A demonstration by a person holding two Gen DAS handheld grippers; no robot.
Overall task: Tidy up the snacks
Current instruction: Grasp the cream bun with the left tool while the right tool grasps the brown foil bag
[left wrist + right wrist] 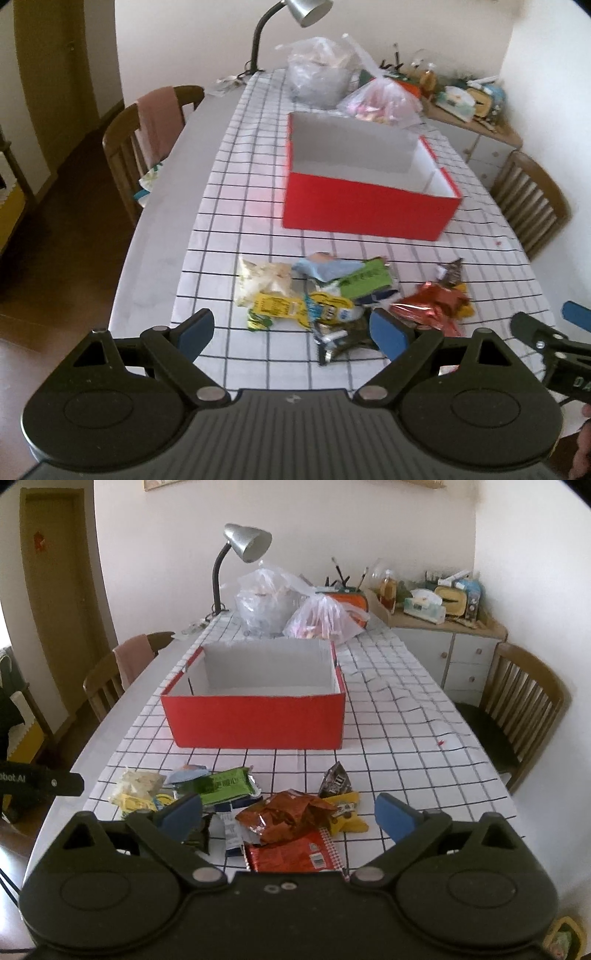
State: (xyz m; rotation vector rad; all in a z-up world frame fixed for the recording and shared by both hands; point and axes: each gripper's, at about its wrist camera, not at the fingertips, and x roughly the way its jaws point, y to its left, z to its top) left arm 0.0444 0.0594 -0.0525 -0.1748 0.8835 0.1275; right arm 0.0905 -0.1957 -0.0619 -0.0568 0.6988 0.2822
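Observation:
A heap of snack packets lies on the checked tablecloth near the front edge: a pale packet (264,278), a yellow packet (280,307), a green packet (364,282) and crinkled red-brown bags (430,308). Behind them stands an open red box (365,205) with a white inside. My left gripper (291,332) is open and empty, just short of the heap. In the right wrist view the red box (255,720), the green packet (225,784), a red-brown bag (284,814) and a red packet (295,854) show. My right gripper (288,818) is open and empty over the heap.
Plastic bags (291,605) and a desk lamp (243,546) stand at the table's far end. Wooden chairs stand left (110,675) and right (517,705). A cluttered corner cabinet (443,627) is behind. The right gripper's finger (532,328) shows at the left view's right edge.

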